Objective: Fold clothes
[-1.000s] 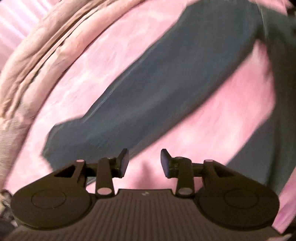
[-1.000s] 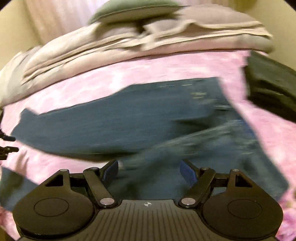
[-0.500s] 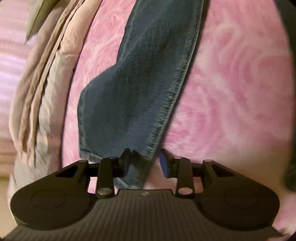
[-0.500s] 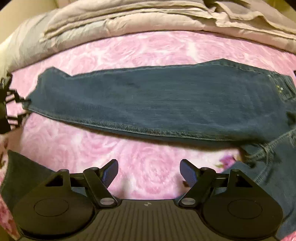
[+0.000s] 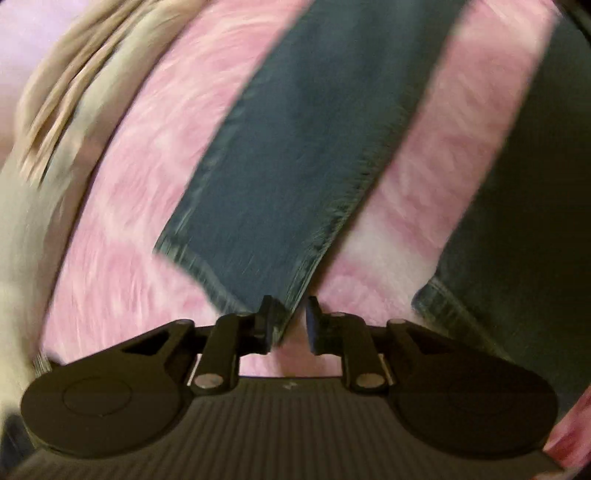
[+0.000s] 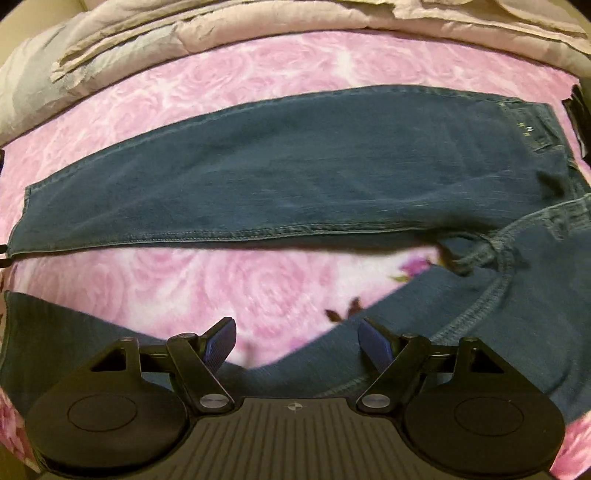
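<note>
Motion blur smears the whole left wrist view, so the hem stitching of the jeans (image 5: 295, 177) is soft and the beige bedding (image 5: 70, 110) beyond them is only streaks. Beside the jeans there, a dark mass (image 5: 524, 184) runs off the picture's edge and is perhaps their other leg. In the right wrist view, the near leg of the jeans (image 6: 332, 177) is hidden under the right gripper (image 6: 297, 339), and a black object (image 6: 580, 110) past the waistband is cut off.

I'm in a home bedroom: a pink rose-patterned fleece blanket (image 6: 280, 74) covers the bed, rumpled beige quilts (image 6: 184, 33) heaped at the far side.
</note>
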